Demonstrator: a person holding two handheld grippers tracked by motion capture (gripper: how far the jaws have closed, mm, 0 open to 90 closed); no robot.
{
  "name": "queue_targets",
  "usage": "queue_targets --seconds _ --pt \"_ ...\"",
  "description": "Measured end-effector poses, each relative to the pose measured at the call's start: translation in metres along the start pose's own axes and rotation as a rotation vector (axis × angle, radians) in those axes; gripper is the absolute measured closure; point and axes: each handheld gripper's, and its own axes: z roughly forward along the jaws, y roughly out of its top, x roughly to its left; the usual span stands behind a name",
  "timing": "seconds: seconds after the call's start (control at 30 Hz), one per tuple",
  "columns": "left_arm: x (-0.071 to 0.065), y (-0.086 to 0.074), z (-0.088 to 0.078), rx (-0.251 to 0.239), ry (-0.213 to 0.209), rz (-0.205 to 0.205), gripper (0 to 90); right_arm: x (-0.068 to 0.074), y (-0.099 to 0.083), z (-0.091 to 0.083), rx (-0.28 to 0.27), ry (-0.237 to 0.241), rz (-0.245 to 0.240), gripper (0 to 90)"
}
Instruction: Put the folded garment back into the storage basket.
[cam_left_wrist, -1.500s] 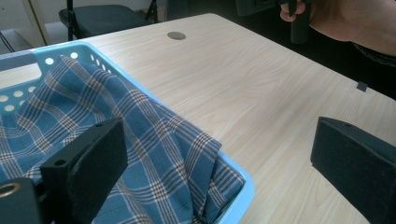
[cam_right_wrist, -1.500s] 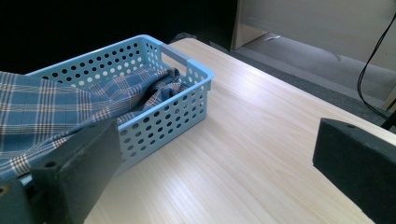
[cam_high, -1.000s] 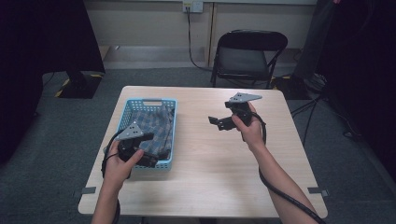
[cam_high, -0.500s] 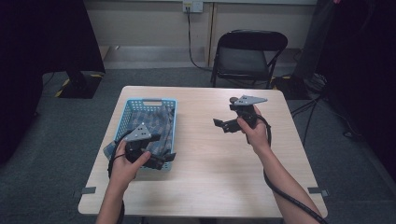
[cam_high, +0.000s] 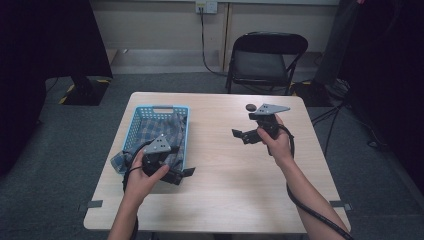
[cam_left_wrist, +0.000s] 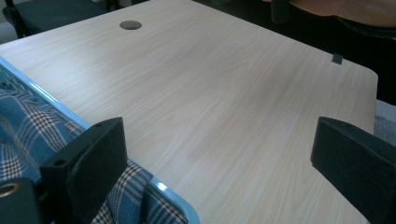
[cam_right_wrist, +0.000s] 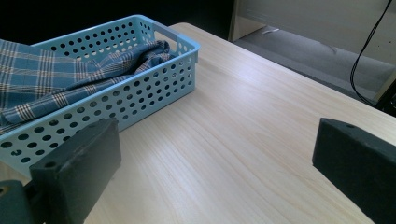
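Observation:
A light blue plastic basket (cam_high: 136, 123) sits on the left of the wooden table (cam_high: 225, 175). It holds a blue plaid cloth (cam_high: 167, 131) that spills over its near left corner. My left gripper (cam_high: 183, 175) is at the basket's near right corner, open and empty, pointing right across the table. In the left gripper view, the left gripper (cam_left_wrist: 219, 158) has one jaw over the basket rim (cam_left_wrist: 56, 105) and cloth (cam_left_wrist: 23, 135). My right gripper (cam_high: 241, 136) hovers open over the table's right half. The right gripper view has the right gripper (cam_right_wrist: 215, 163) facing the basket (cam_right_wrist: 140, 98) and cloth (cam_right_wrist: 56, 79).
A round cable hole (cam_high: 250, 106) lies in the table near the far edge, also in the left gripper view as a hole (cam_left_wrist: 130, 24). A black folding chair (cam_high: 265, 60) stands behind the table. Bare wood stretches between the two grippers.
My left gripper has come down from over the cloth to the basket's near right corner and turned toward the bare table. The right gripper has barely shifted.

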Motion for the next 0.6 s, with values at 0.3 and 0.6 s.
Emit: queue_targets --seconds 0.3,0.6 --pt "-0.006 0.001 0.01 0.013 -0.023 0.012 3.2 -0.003 -0.004 -0.005 -0.001 0.0 0.004 0.4" --pt "-0.01 0.0 0.019 0.036 -0.034 0.023 3.2 -0.002 -0.011 -0.006 0.004 0.01 0.008 0.5"
